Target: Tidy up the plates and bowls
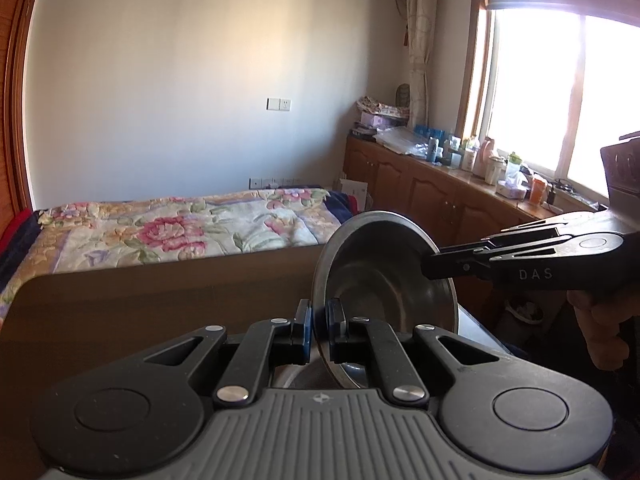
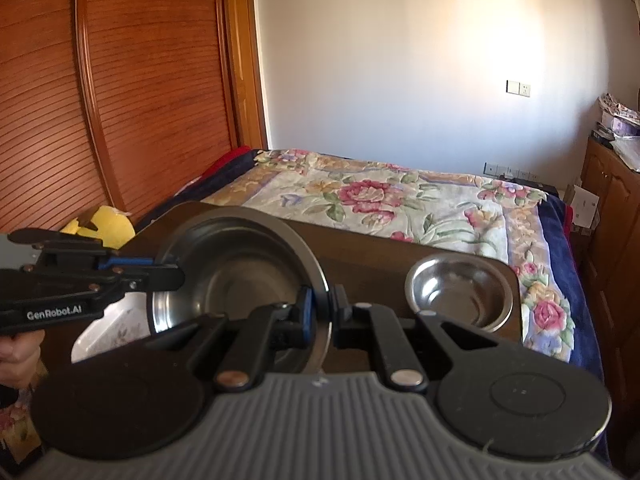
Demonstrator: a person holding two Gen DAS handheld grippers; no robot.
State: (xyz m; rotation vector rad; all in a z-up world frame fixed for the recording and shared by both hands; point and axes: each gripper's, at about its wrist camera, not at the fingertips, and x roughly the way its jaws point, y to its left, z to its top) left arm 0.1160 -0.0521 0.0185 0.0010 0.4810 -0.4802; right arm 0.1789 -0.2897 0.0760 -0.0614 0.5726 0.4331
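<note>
While both grippers clamp its rim from opposite sides, a wide steel bowl [image 2: 224,276] hangs tilted above the brown table [image 2: 380,252], its hollow empty and shining. From its own camera the left gripper [image 1: 319,322] has its jaws pinched tight on the near edge of that bowl [image 1: 380,276], and the right gripper [image 1: 430,266] reaches in from the right side to bite the far rim. Seen from the right wrist, the right gripper [image 2: 325,308] is closed just as narrowly on the rim, with the left gripper [image 2: 176,276] coming in from the left, a hand [image 2: 18,356] below it. A smaller steel bowl [image 2: 460,292] stands upright and empty on the table's far right corner, well apart from the held one; only the right wrist view shows it. Beyond the table lies a bed with a floral quilt [image 2: 384,200]. Only the left view takes in the window [image 1: 560,92] and a wooden cabinet [image 1: 432,192] crowded with bottles, while a louvred wooden wardrobe [image 2: 120,92] appears only on the right.
</note>
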